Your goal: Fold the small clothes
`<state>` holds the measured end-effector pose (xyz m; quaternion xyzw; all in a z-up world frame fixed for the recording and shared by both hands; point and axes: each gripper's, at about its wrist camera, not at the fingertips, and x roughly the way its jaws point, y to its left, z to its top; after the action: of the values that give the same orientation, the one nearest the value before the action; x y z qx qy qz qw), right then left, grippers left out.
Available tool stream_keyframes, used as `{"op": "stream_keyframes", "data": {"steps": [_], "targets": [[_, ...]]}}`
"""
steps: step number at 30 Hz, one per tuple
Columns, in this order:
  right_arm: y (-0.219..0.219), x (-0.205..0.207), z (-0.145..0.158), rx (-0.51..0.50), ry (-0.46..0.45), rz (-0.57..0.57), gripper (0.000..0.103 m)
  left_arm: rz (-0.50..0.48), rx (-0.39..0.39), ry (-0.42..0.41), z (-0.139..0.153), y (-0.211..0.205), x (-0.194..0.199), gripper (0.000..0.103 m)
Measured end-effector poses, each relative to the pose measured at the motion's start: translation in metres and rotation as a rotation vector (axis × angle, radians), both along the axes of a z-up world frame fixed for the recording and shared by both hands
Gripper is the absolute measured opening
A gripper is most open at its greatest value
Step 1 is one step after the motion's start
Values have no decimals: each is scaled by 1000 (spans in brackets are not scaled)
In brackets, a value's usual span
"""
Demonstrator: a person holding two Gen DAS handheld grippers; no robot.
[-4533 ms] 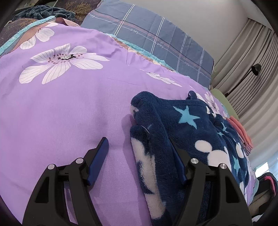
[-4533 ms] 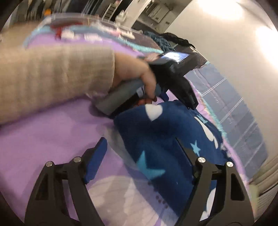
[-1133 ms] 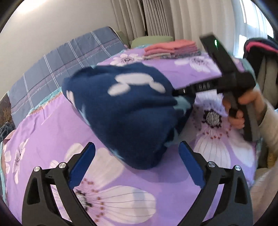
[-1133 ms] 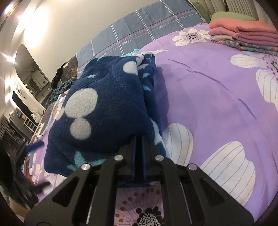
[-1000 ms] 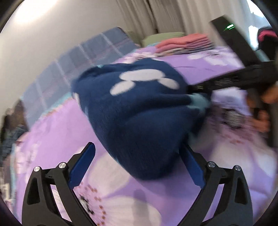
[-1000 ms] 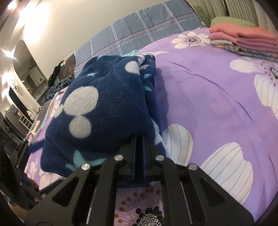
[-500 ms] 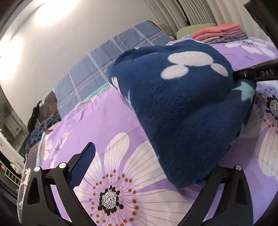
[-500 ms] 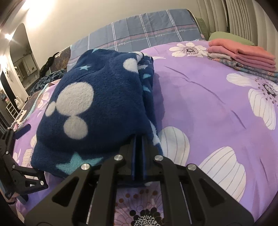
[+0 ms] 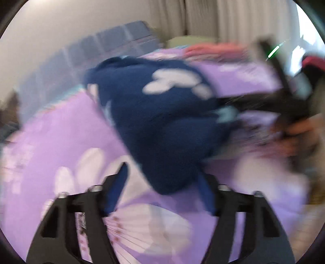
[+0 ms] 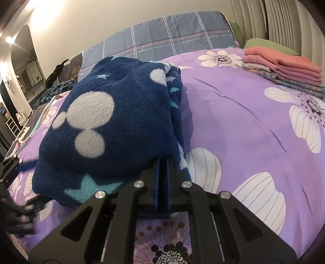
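The navy fleece garment with white dots (image 10: 113,126) lies folded on the purple floral bed cover (image 10: 243,126). The right gripper (image 10: 162,178) clamps its edge; the left gripper (image 9: 162,182) is closing around its corner. Stacking appears left.

Navy fleece (image 10: 113,121) — white dots; purple floral bedspread (image 10: 243,121)

My bed's covered in a purple bedspread (image 10: 233,126) with big white flowers. A blue-grey plaid pillow (image 10: 168,44) sits up against the plain cream wall (image 10: 105,18), with pale pleated curtains (image 10: 284,22) off to the right. There's an arched mirror (image 10: 24,67) on the left, catching a bright ceiling light.
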<state>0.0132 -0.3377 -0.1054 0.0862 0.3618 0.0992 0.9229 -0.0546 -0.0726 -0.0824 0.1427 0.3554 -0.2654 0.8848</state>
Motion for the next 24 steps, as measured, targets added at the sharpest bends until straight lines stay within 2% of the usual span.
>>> {"op": "stream_keyframes", "data": {"steps": [1, 3, 5, 6, 8, 11, 12, 13, 15, 18, 20, 22, 24], "targets": [[1, -1, 0, -2, 0, 1, 7, -28, -63, 13, 14, 8, -2, 43], [4, -1, 1, -18, -4, 6, 7, -48, -143, -15, 39, 20, -1, 41], [6, -2, 1, -33, -8, 5, 7, -43, -177, -68, 56, 22, 6, 40], [6, -2, 1, -37, -9, 4, 7, -34, -161, -103, 61, 19, 15, 40], [7, -3, 1, -43, -12, 3, 7, -33, -135, -118, 57, 9, 37, 40], [6, -4, 1, -43, -14, 2, 7, -39, -80, -12, 17, -10, 82, 43], [6, -4, 1, -42, -15, 1, 7, -45, -64, -13, -3, -14, 94, 43], [6, -5, 0, -40, -16, 0, 7, -49, -88, -20, -10, -14, 97, 43], [5, -5, 0, -36, -14, -2, 7, -23, -162, 38, -8, -5, 101, 43], [1, -6, 3, -4, -22, 0, 7, -32, -99, 12, -8, -8, 92, 43], [-3, -8, 11, 39, -32, -22, 7, -24, -98, 19, -7, -7, 92, 43], [-4, -12, 31, 75, -93, -55, 10, -14, -116, 32, -6, -4, 94, 43], [2, -15, 57, 61, -180, -57, 10, -16, -115, 26, -10, -7, 96, 43]]}}
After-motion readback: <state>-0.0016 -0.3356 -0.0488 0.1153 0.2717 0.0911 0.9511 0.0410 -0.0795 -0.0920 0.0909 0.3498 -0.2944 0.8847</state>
